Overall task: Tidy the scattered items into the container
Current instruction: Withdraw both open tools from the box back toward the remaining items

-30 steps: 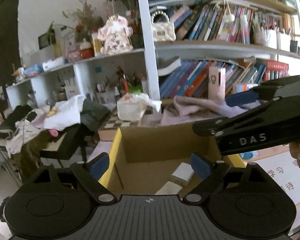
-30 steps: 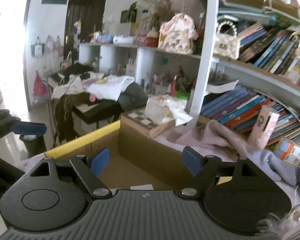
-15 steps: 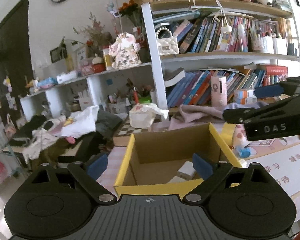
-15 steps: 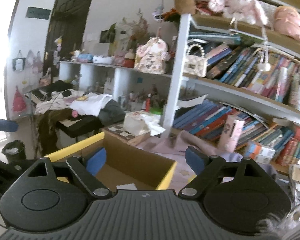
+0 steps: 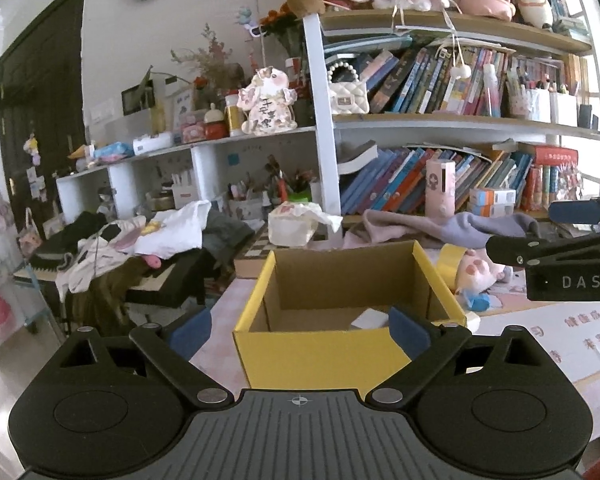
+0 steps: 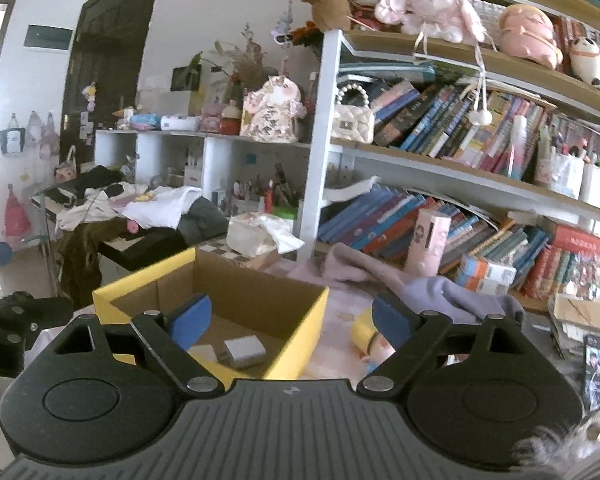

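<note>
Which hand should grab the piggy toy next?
Probably right. The right hand-held gripper is open and empty, with the toy just beyond its right finger. The left faces the box.

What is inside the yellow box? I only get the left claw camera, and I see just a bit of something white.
Observer: The right camera looks down into the yellow box, and two small white blocks lie side by side on its floor.
Operator: Is there anything far right on the table?
Observer: Yes, a dark flat thing, maybe a phone, lies right of the plush toy.
Operator: Is the right claw holding something?
Observer: No, the right claw is open with nothing between its pads.
</note>
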{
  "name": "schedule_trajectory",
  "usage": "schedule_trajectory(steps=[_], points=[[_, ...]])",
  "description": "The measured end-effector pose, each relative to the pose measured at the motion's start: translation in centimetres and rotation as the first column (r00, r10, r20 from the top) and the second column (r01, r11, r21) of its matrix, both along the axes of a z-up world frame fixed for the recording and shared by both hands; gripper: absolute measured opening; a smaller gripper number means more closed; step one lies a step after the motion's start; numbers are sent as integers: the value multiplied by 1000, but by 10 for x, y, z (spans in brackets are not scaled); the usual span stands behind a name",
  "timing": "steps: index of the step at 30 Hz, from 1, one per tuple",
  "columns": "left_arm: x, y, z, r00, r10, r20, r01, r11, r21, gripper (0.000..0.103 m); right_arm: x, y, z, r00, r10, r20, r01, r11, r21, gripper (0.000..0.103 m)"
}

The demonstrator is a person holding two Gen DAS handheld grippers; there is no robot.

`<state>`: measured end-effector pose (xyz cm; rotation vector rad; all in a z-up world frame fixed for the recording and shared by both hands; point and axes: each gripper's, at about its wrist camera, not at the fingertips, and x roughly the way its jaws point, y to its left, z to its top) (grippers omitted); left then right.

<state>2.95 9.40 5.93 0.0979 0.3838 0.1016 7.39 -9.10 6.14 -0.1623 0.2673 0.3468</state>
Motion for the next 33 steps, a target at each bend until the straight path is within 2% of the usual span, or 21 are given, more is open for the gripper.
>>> schedule_trajectory(steps=[6, 14, 20, 25, 33], points=[[-12, -4, -7, 1000, 4, -31, -5, 1000, -27, 98, -14, -12, -13, 996, -72, -52, 73, 997, 24, 88], [-19, -4, -26, 992, -6, -122, -10, 992, -128, 98, -37, -22, -32, 987, -110, -117, 111, 994, 4, 89], [-18, -19, -42, 975, -93, -202, 71, 991, -113, 98, -49, -29, -40, 981, -114, -156, 111, 993, -26, 99], [-18, -34, -49, 954, -177, -244, 152, 982, -116, 98, -53, -34, -46, 969, -139, -205, 128, 990, -66, 100], [-12, -54, -57, 927, -243, -284, 212, 968, -136, 98, -61, -50, -54, 950, -198, -242, 176, 978, -109, 100]])
